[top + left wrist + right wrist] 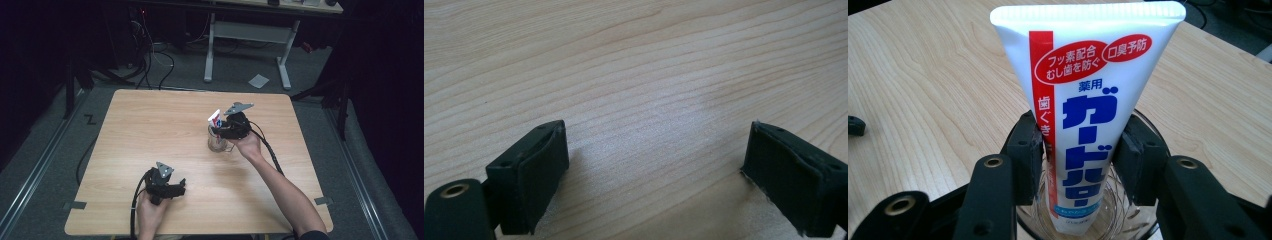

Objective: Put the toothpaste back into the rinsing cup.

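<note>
My left fingers [651, 175] stand spread wide with nothing between them, hovering just above the bare wood of the worktop [634, 75]. From above, that left gripper [165, 187] sits near the near edge of the worktop [150, 130], a little left of its middle, in my left hand [150, 212].

My right fingers [1078, 155] flank a toothpaste tube [1083, 115], one on each side of its lower half. The left one lies against the tube's red stripe; I cannot tell whether the right one touches, so I cannot tell whether I am grasping the tube or have let it go.

The tube stands upright, cap end down, in a clear glass [1128, 220]. Seen from above, the glass [217, 144] and tube [215, 118] stand right of the worktop's centre, with my right gripper [227, 131] at them.
</note>
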Demonstrator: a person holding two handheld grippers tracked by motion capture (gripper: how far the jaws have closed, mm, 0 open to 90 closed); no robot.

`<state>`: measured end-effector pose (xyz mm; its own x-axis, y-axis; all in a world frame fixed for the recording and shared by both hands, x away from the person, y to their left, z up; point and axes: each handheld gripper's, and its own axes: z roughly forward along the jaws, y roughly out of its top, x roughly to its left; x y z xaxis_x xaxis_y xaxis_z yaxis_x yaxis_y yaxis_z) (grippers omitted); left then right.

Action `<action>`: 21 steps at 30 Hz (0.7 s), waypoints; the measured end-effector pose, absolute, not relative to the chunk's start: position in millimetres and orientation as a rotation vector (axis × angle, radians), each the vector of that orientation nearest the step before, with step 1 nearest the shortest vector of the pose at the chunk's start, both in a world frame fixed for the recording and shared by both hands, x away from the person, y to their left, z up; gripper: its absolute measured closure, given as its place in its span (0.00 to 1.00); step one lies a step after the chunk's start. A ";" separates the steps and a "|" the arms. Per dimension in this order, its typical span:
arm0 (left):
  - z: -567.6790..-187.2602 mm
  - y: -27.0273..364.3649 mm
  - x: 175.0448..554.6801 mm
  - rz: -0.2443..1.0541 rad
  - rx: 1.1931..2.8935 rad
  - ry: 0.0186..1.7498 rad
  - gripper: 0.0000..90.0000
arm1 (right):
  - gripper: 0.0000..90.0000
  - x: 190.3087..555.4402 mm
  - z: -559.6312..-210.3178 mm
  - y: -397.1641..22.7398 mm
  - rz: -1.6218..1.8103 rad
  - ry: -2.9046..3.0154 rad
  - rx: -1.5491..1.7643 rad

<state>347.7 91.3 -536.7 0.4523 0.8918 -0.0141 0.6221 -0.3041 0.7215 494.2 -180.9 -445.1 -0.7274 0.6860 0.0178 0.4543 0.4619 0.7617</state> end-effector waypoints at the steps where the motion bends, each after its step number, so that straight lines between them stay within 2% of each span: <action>1: -536.7 91.3 347.7 0.520 2.039 1.261 0.12 | 0.63 493.4 -445.0 -181.2 1.126 2.425 0.968; 8: -536.8 91.2 347.7 0.520 2.037 1.261 0.12 | 0.62 489.0 -447.3 -187.4 1.140 2.426 0.972; 21: -536.8 91.1 347.7 0.521 2.036 1.261 0.12 | 0.53 485.0 -449.2 -197.6 1.202 2.407 1.014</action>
